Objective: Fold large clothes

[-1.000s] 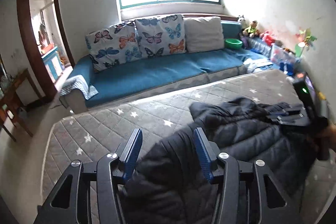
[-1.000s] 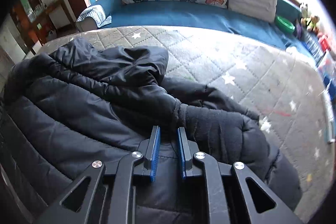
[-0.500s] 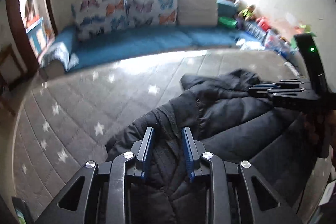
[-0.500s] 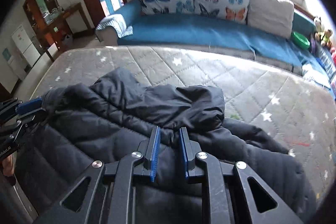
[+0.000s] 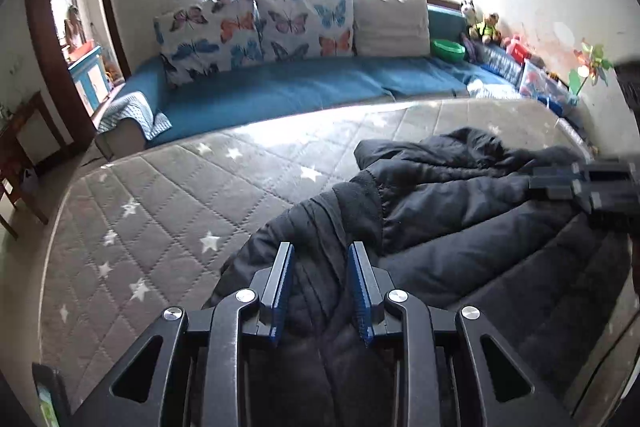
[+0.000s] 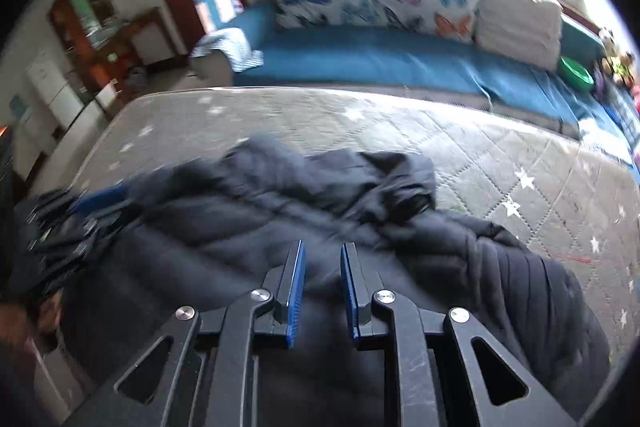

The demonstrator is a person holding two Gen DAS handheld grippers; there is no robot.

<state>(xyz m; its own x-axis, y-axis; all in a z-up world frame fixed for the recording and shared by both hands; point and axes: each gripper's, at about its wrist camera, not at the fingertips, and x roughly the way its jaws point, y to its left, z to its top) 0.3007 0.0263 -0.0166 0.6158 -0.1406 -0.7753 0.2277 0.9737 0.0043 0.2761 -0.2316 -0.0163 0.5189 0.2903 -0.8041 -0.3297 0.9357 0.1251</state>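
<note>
A large black padded jacket (image 5: 472, 223) lies crumpled on a grey quilted mattress (image 5: 168, 211) with white stars. My left gripper (image 5: 320, 251) is shut on a bunched fold of the jacket near its left end. My right gripper (image 6: 322, 251) is shut on the jacket's fabric at the near edge, seen blurred in the right wrist view, where the jacket (image 6: 240, 219) spreads across the mattress (image 6: 500, 155). The right gripper also shows at the right edge of the left wrist view (image 5: 536, 183). The left gripper shows at the left in the right wrist view (image 6: 104, 197).
A blue sofa (image 5: 280, 87) with butterfly cushions (image 5: 256, 27) runs behind the mattress under a window. Toys and a green bowl (image 5: 448, 47) sit at the right end by the wall. A doorway (image 5: 76, 39) and wooden furniture (image 6: 100, 27) are at the left.
My left gripper went from open above the jacket to shut on a fold of it. Both grippers have drawn the jacket back, and the right wrist view is now motion-blurred.
</note>
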